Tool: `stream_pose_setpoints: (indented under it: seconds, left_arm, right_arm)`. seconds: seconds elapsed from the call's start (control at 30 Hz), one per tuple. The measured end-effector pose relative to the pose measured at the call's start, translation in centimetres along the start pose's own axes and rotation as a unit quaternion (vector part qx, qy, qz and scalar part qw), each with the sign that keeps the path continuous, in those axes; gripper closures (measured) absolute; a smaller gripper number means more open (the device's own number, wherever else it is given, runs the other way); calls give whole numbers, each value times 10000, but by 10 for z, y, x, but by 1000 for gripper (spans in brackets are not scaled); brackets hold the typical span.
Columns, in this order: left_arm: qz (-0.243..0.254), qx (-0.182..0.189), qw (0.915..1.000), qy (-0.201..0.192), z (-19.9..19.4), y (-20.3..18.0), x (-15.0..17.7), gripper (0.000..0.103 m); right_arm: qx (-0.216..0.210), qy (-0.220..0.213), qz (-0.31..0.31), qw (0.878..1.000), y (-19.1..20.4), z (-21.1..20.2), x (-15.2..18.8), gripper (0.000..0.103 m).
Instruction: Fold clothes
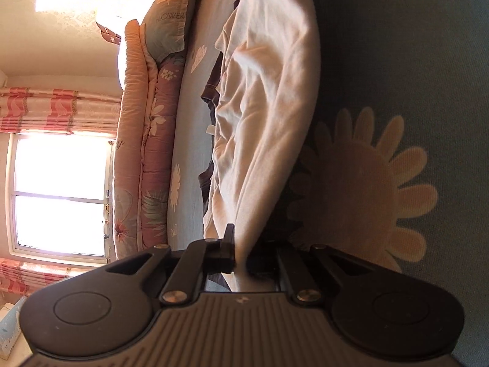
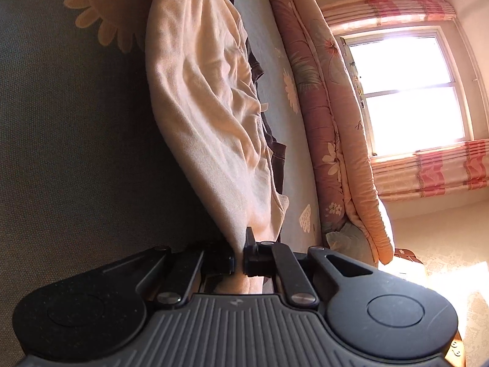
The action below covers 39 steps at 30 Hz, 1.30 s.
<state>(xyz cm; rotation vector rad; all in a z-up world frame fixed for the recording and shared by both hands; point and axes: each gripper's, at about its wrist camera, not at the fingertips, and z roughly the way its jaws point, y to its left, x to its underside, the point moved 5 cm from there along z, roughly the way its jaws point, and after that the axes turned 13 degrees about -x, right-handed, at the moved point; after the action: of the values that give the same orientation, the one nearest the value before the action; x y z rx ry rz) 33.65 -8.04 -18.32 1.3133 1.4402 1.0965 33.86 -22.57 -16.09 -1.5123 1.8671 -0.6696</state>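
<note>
Two grippers, left gripper (image 1: 240, 257) and right gripper (image 2: 240, 257), each pinching one cream garment (image 1: 262, 98) (image 2: 201, 98); only left view shows lettered pillow (image 1: 166, 23), upper centre.

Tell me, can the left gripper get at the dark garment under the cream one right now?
Probably not. The left gripper is shut on the cream garment, which drapes over most of the dark garment; only its far edge shows on the bedsheet. It would have to let go first.
</note>
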Motion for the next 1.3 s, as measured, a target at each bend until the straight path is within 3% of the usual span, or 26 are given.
stream_pose_setpoints:
  seconds: [0.57,0.8,0.97,1.03,1.2,1.3]
  left_arm:
    - [379,757,9962,-202,-187,-36,23,99]
    - [195,878,9959,-71,-208,-53,27,100]
    - [33,1001,9950,62,-218,-64,30,98]
    - [-83,1359,9905,195,-221,-67,33,90]
    - [-413,1950,9793,355,-240,-48,52,90]
    - [-1119,2202,9666,684,-230,-7,70,89]
  right_arm:
    - [-1078,109,-112,9941,108,-139,17,94]
    - [-1284,199,78,9915,150,-158,19,93]
    - [-1356,234,218,9903,153,-159,23,92]
    - [-1504,303,323,9876,155,-155,27,89]
    - [-1758,357,411,9829,155,-169,42,86]
    - [-1912,186,951,9767,135,-183,51,79]
